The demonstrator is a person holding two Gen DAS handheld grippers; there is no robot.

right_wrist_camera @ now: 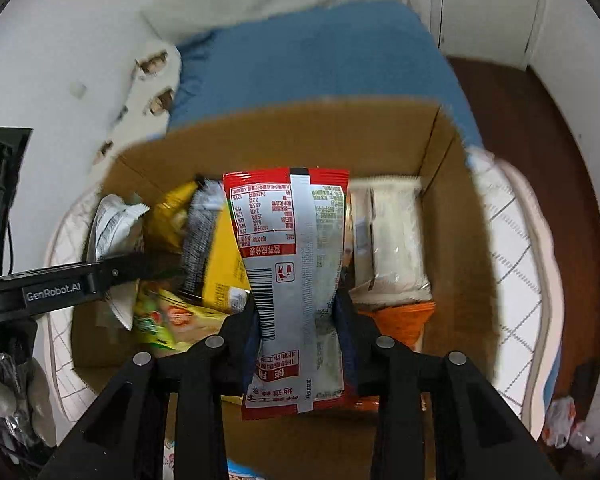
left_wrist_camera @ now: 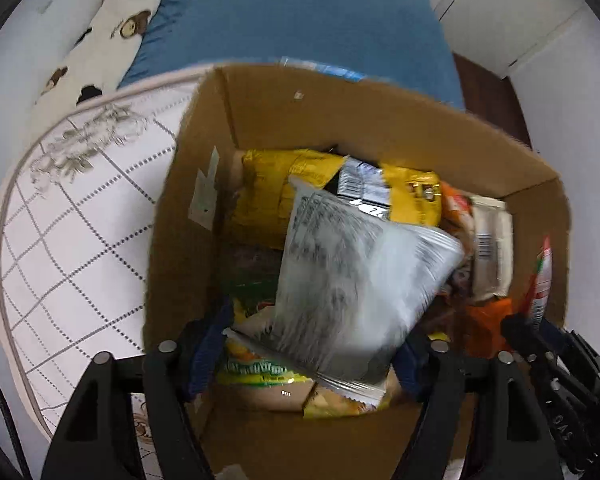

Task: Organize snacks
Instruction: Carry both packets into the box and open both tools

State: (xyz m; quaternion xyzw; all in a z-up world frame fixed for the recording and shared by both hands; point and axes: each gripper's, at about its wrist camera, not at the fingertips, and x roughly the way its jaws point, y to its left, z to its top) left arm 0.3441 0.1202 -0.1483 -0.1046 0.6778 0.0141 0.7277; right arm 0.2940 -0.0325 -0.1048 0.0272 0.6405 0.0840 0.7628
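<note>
Left wrist view: the left gripper is pointing down into the cardboard box, which is sitting on a quilted white mattress beside a blue sheet. A silver packet with printed text is lying between the blue-padded fingers. The fingers are standing spread, with the left pad clear of the packet's edge, so the packet is resting between them rather than being pinched. It is lying tilted over a yellow bag and a green-and-yellow packet inside the box. At the right edge the tip of the right gripper is showing near a red packet.

Right wrist view: the right gripper is hanging over the same cardboard box. The red packet is standing upright between its fingers, back side facing the camera. Both pads are sitting against the packet's narrowed waist, pinching it. The left gripper is reaching in from the left, over the silver packet.
</note>
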